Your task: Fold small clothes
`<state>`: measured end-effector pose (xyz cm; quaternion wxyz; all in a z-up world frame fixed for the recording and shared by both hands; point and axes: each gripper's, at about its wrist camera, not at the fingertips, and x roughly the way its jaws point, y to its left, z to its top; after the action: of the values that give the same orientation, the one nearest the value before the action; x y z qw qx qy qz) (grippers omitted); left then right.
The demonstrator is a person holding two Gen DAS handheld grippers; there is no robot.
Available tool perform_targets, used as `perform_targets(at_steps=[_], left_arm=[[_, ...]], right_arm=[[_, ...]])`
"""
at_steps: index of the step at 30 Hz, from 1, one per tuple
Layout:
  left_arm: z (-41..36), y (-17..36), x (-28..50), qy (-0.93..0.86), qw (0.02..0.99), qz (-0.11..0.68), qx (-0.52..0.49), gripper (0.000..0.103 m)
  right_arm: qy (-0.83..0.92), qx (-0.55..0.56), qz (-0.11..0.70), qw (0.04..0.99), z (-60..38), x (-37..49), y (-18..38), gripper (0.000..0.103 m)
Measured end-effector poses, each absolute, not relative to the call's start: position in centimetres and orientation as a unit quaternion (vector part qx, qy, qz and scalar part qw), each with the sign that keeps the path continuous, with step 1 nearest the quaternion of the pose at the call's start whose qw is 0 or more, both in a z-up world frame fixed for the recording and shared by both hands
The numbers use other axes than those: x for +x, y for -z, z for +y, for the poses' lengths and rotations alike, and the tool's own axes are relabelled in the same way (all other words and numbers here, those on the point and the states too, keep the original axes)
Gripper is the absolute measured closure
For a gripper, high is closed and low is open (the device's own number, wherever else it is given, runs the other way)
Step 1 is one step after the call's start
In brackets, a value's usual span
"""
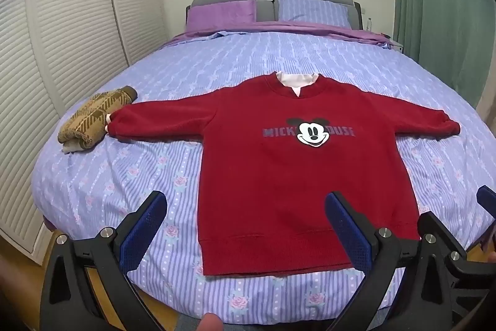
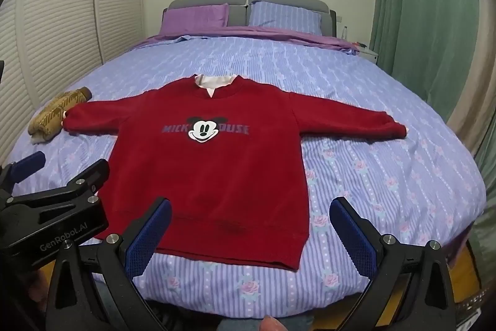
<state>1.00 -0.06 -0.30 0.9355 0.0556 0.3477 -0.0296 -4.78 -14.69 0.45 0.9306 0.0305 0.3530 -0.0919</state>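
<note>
A small red sweatshirt (image 1: 279, 163) with a cartoon mouse print lies flat and face up on the bed, both sleeves spread out sideways, hem toward me. In the right wrist view the same sweatshirt (image 2: 210, 163) sits left of centre. My left gripper (image 1: 248, 225) hovers open above the hem's left part, nothing between its blue pads. My right gripper (image 2: 251, 231) is open too, above the hem's right corner and apart from the cloth. The left gripper's body (image 2: 55, 207) shows at the left of the right wrist view.
A folded brown plaid garment (image 1: 93, 117) lies by the left sleeve cuff. The bed (image 1: 124, 176) has a blue striped floral cover, with a purple pillow (image 1: 221, 13) and a blue pillow (image 1: 313, 10) at the headboard. White slatted doors stand left, green curtains right.
</note>
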Motion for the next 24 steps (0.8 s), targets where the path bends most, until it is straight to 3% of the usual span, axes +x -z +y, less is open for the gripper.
perform_targets(at_steps=[24], left_arm=[[0.5, 0.5, 1.2, 0.025, 0.934, 0.355, 0.039, 0.0]], right_arm=[[0.095, 0.03, 0.362, 0.927, -14.8, -4.1, 0.6, 0.0]])
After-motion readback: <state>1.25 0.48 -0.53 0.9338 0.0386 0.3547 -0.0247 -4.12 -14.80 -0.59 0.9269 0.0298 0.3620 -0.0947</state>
